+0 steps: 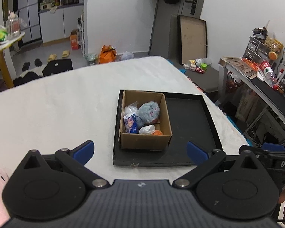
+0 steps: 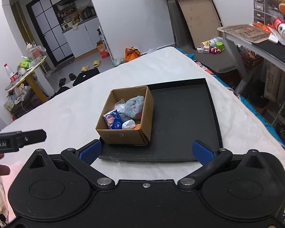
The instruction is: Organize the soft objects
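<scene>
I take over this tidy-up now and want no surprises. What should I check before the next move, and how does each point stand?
1. Left hand-held gripper open, holding nothing: ok.
2. Right hand-held gripper open, holding nothing: ok.
3. Cardboard box upright in the black tray: ok.
4. Grey plush and blue packet inside the box: ok.
5. Soft things left outside the box: cannot tell.

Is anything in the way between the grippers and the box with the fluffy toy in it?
Nothing visible. Both the left gripper and right gripper are open, with only bare white cover and black tray before the cardboard box.
</scene>
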Tool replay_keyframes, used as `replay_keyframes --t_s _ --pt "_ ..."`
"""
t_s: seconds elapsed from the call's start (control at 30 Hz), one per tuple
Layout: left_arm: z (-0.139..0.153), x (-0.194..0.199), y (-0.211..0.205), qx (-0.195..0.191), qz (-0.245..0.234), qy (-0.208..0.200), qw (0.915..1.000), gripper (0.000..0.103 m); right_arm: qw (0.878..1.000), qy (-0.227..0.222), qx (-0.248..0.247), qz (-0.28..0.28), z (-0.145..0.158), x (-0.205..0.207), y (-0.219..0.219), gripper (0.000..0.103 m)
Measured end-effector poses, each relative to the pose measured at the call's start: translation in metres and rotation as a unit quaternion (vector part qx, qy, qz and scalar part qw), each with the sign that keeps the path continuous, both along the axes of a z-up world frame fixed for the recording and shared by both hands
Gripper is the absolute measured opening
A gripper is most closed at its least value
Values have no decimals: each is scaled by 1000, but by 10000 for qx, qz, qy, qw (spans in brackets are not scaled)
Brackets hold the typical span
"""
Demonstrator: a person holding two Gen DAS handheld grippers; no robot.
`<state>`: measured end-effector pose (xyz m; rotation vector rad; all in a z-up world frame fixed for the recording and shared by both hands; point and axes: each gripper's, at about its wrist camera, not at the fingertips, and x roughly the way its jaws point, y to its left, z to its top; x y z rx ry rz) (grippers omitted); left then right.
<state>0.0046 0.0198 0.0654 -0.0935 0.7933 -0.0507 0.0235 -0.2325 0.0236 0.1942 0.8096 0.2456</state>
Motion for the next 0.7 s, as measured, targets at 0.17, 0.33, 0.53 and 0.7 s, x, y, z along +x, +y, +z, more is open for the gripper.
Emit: replay_keyframes --t_s 0.17,0.33,0.53,0.7 --pt "7 -12 -4 6 -42 -107 9999 103 9999 -117 -92 29 7 -12 4 103" --pt "7 -18 -6 1 -60 -126 9999 103 9998 -155 -103 22 12 -19 7 103" --pt "7 -20 -4 33 27 -85 10000 103 9998 -112 -143 -32 12 -21 10 103" --pt "13 -27 -4 85 7 -143 9999 103 9998 -154 -142 -17 14 -27 11 103"
